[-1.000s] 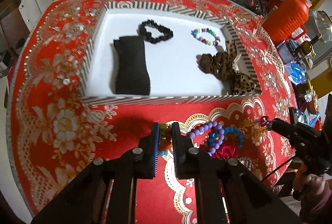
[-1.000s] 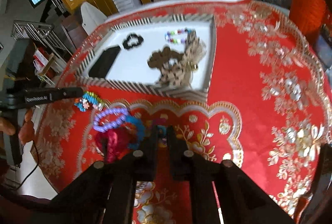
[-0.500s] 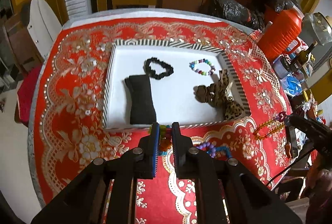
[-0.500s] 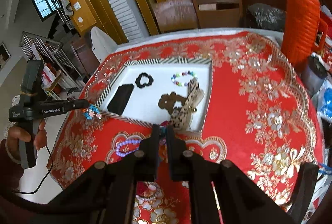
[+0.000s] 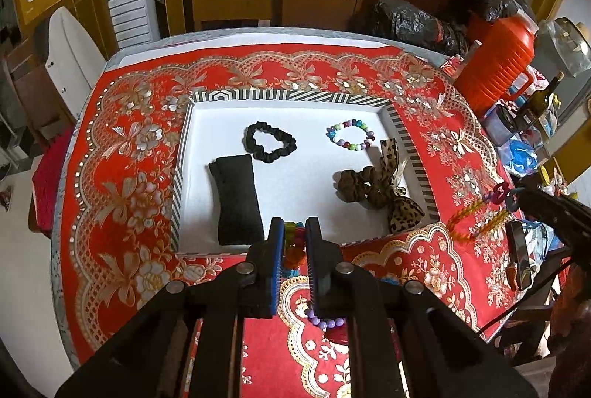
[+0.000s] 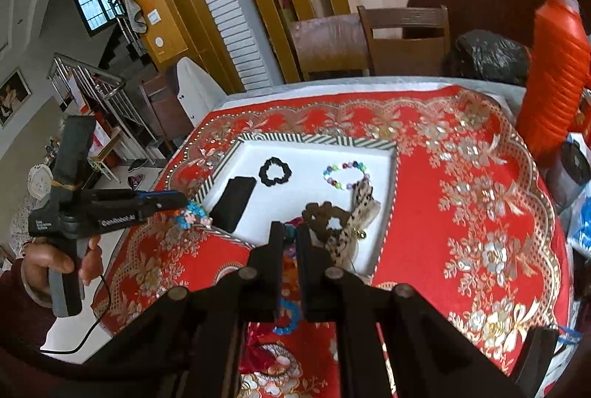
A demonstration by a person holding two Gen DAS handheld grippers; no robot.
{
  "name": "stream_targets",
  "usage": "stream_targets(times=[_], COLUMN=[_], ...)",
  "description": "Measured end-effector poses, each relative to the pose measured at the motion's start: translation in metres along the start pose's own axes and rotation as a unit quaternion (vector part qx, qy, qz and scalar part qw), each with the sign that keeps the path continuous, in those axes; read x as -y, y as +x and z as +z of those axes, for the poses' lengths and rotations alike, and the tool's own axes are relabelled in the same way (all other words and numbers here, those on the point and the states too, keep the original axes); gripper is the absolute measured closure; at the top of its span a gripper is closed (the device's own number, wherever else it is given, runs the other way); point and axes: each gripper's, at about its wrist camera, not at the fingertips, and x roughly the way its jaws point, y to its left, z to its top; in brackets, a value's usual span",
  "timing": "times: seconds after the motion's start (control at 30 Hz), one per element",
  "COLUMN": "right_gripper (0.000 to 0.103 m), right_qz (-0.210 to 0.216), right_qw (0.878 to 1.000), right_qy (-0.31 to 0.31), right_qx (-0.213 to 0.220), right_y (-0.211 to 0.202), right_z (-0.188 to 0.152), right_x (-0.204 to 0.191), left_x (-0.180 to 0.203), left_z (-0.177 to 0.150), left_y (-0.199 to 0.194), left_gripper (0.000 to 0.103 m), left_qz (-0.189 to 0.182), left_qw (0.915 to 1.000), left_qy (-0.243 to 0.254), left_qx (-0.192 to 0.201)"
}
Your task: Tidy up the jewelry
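Both hand-held grippers have lifted since a second ago, left hand-held gripper [image 5: 295, 232] clamped on a colourful beaded bracelet [image 5: 291, 246], right hand-held gripper [image 6: 290, 235] on an orange-and-pink bead strand [image 5: 476, 209], near the striped white tray [image 5: 295, 95]'s front edge for dropping in.

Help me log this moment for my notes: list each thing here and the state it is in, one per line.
left gripper: shut on a colourful bead bracelet, lifted
right gripper: shut on a beaded chain, which dangles
tray: flat on the table, open-topped
black scrunchie: lying in the tray
multicolour bead bracelet: lying in the tray
black pouch: lying flat in the tray
leopard scrunchie: lying in the tray, by its right wall
purple bead bracelet: on the cloth, outside the tray
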Motion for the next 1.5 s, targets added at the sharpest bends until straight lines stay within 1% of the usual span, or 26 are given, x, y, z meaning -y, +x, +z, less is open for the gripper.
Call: stream_targets(times=[0.5,0.77,0.93,1.3,1.5], right_gripper=[0.096,0.096,0.096,0.096,0.096], right_qz=[0.004,0.006,0.006,0.005,0.019], right_qw=[1.000,1.000,1.000,0.999,0.998], right_qy=[-0.005,-0.002,-0.003,0.003,0.002], right_qx=[-0.006,-0.006,-0.010,-0.032,-0.053], right_y=[0.019,0.025,0.036,0.077,0.118], right_z=[0.017,0.024,0.036,0.055,0.064], right_x=[-0.001,0.001,0.005,0.018,0.015], left_x=[0.008,0.010,0.011,0.010,0.008], left_z=[0.007,0.012,0.015,0.025,0.028], left_y=[0.019,0.031,0.041,0.078,0.104], left_gripper=[0.103,0.103,0.103,0.103,0.103], left_qz=[0.019,0.019,0.014,-0.010,-0.024], left_qw=[0.9996,0.9995,0.9994,0.9989,0.9976], left_qy=[0.016,0.020,0.019,0.002,-0.019], left_qx=[-0.010,-0.018,-0.024,-0.046,-0.061])
